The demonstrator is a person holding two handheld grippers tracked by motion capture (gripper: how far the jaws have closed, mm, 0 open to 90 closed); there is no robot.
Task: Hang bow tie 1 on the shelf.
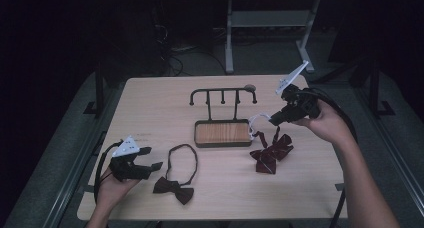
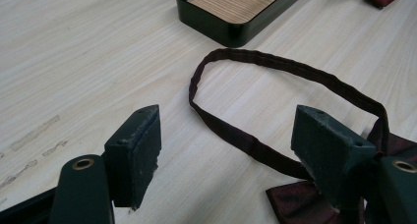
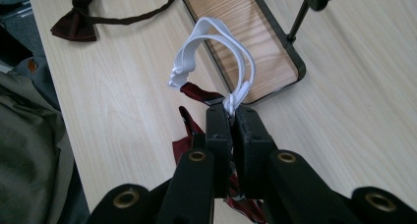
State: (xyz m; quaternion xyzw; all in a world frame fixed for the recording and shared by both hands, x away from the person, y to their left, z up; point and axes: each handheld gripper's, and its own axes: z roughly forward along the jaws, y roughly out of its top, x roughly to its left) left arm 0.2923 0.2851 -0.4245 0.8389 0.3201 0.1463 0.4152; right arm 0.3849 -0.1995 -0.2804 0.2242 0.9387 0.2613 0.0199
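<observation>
High view: the right gripper (image 1: 272, 119), raised over the pale wooden table (image 1: 150, 103), has its tongs pressed together on the white elastic strap (image 1: 256, 120) of a dark red striped bow tie (image 1: 270, 153), which hangs below it just right of the black metal tray with a wood-grain floor (image 1: 222, 133). Right gripper view confirms that pinch on the strap. Nearer the front edge, the left gripper (image 1: 154, 164) rests with tongs apart, nothing between them, beside a plain maroon bow tie with a looped band (image 1: 175, 188).
</observation>
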